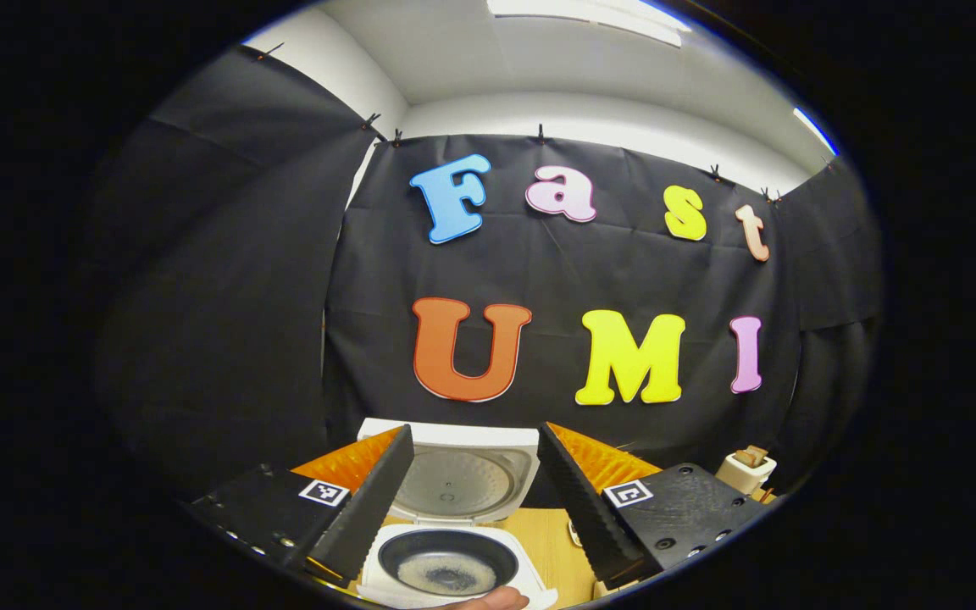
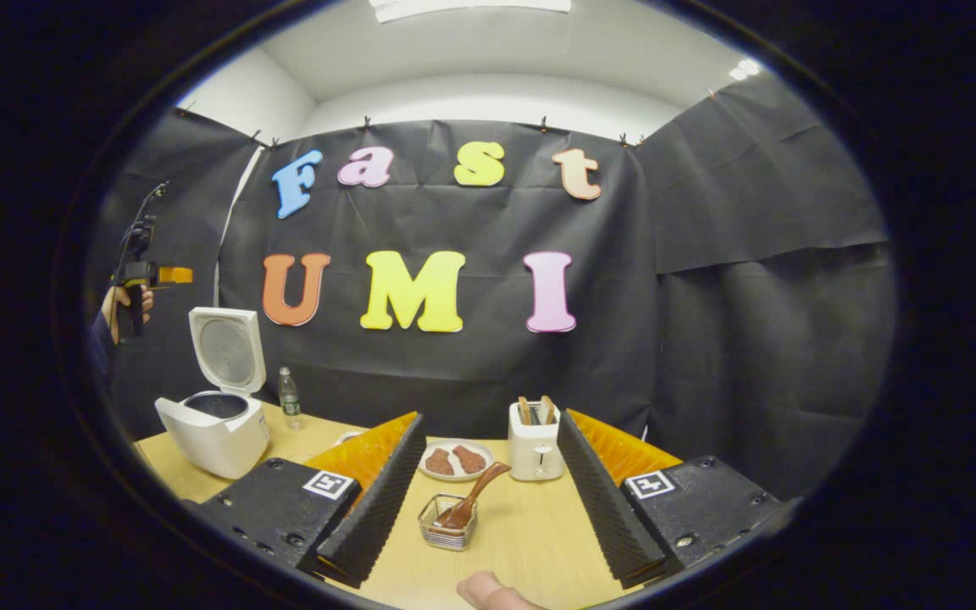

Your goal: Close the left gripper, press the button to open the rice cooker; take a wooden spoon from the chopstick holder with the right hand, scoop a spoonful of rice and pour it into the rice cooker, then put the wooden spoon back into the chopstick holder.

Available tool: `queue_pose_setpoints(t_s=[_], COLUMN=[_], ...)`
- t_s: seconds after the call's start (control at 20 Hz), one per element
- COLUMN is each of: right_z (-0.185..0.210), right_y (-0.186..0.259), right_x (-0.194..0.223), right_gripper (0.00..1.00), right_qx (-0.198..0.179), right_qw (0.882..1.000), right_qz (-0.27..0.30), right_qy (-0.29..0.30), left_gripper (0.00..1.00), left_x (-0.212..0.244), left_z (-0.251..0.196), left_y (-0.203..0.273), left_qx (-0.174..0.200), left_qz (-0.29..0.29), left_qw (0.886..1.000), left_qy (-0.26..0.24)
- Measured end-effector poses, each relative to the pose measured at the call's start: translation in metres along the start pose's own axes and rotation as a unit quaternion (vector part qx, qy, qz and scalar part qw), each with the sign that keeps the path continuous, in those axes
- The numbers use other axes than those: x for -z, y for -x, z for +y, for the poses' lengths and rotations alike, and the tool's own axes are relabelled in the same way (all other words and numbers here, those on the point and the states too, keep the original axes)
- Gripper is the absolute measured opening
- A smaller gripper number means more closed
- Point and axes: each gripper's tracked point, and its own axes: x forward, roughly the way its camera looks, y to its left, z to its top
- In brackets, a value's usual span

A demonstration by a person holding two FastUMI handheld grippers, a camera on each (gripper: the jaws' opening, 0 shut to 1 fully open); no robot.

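Note:
The white rice cooker (image 1: 454, 585) stands open just below my left gripper (image 1: 475, 436), its lid (image 1: 463, 479) upright and a thin layer of rice in the dark inner pot (image 1: 448, 569). The left gripper is open and holds nothing. In the right gripper view the rice cooker (image 2: 217, 428) sits at the table's far left, and a hand holds the left gripper (image 2: 149, 275) above it. A wire chopstick holder (image 2: 447, 524) stands between the fingers of my open right gripper (image 2: 490, 419). The wooden spoon (image 2: 473, 498) leans in it, handle pointing up and right.
A white toaster (image 2: 536, 440) with toast and a plate (image 2: 456, 460) of brown pieces stand behind the holder on the wooden table (image 2: 530, 542). A small water bottle (image 2: 289, 398) is beside the rice cooker. The toaster (image 1: 746, 470) also appears at the right of the left gripper view.

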Motion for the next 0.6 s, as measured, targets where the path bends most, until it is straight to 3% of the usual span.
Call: queue_pose_setpoints(t_s=[0.3,0.6], right_z=[0.006,0.03], right_y=[-0.02,-0.041], right_x=[0.013,0.017], right_gripper=[1.0,1.0], right_qx=[-0.006,-0.028], right_qw=[1.0,0.999], right_qz=[0.015,0.003], right_qy=[0.016,0.032], left_gripper=[0.94,0.94], left_x=[0.011,0.029], left_z=[0.008,0.019], left_y=[-0.071,-0.132], left_qx=[-0.014,-0.038], left_qz=[-0.005,-0.01], left_qw=[1.0,0.998], left_qy=[-0.009,-0.059])
